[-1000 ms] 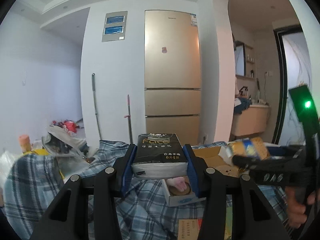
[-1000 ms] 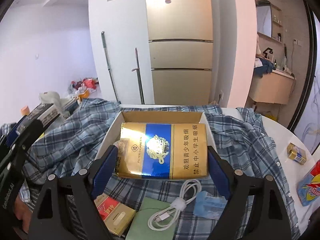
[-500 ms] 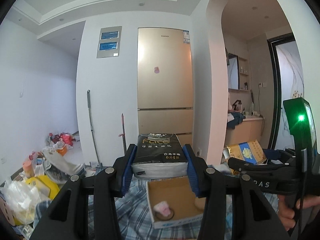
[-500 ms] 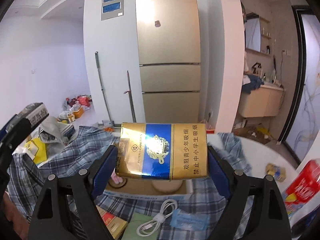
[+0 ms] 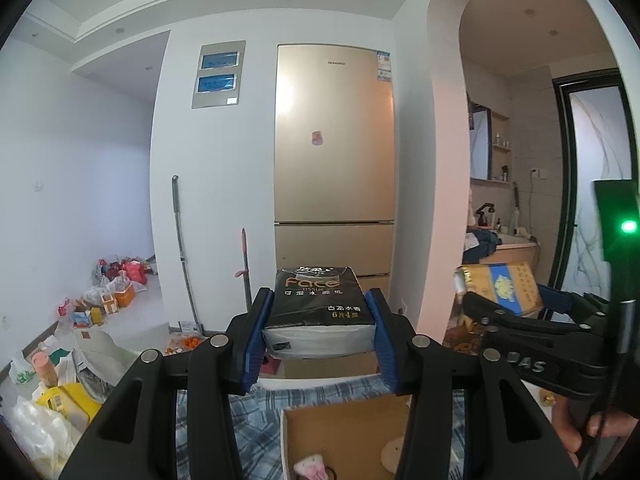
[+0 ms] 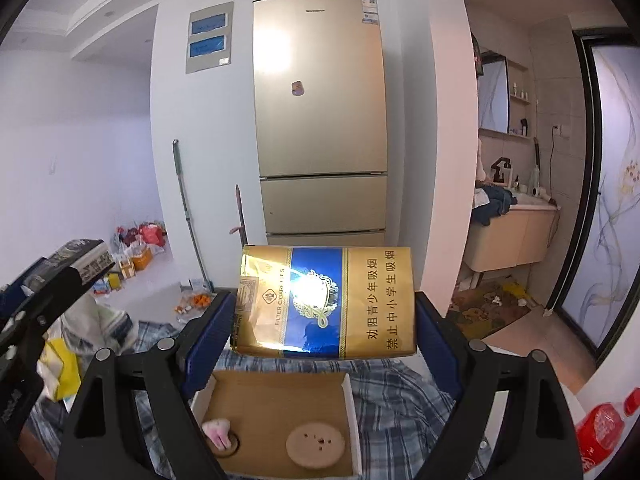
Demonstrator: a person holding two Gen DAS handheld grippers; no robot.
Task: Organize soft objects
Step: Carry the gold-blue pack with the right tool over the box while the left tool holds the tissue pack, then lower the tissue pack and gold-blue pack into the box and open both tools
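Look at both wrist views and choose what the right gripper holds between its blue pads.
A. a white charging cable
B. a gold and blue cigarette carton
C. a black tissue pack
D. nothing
B: in the right wrist view the right gripper has its blue pads pressed on both ends of the gold and blue cigarette carton, above the open cardboard box.
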